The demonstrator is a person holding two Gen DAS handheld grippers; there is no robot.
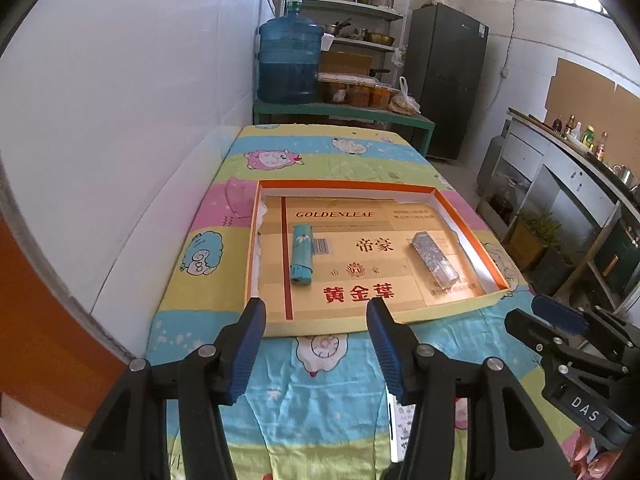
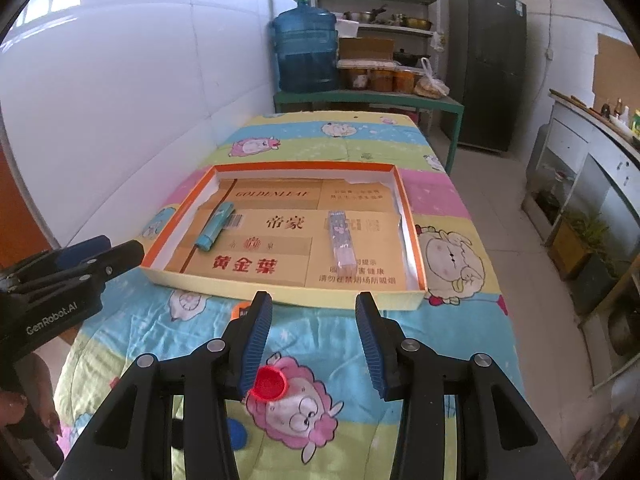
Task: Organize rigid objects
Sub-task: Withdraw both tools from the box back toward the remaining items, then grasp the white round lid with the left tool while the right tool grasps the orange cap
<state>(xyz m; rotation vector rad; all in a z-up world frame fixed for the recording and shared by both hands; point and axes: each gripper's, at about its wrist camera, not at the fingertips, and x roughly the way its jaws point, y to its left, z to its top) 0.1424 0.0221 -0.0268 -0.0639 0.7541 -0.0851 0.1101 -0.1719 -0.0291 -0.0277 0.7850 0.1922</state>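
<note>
While two slim items lie inside the shallow orange-rimmed cardboard tray (image 1: 472, 236), it sits flat on the table's cartoon-sheep patterned cloth (image 1: 320, 148). On the tray's left part rests a teal rectangular plastic lighter (image 1: 301, 255), lengthwise on the printed cardboard liner; well apart, toward the right wall, lies a grey-blue patterned flat stick-shaped pack (image 1: 434, 260), tilted a little. Outside the tray, on the cloth near its front edge, a red round plastic bottle cap (image 2: 269, 387) lies just beside the right hand-held gripper's left finger, and a small orange object (image 2: 241, 309) peeks out partly hidden behind that finger. The left hand-held gripper (image 1: 316, 320) hovers before the tray's front wall, jaws spread and holding nothing. The right hand-held gripper (image 2: 314, 316) hangs likewise, spread wide and bare. Beyond the table stands a large blue water jug (image 1: 289, 62) on a green bench (image 1: 344, 114).
</note>
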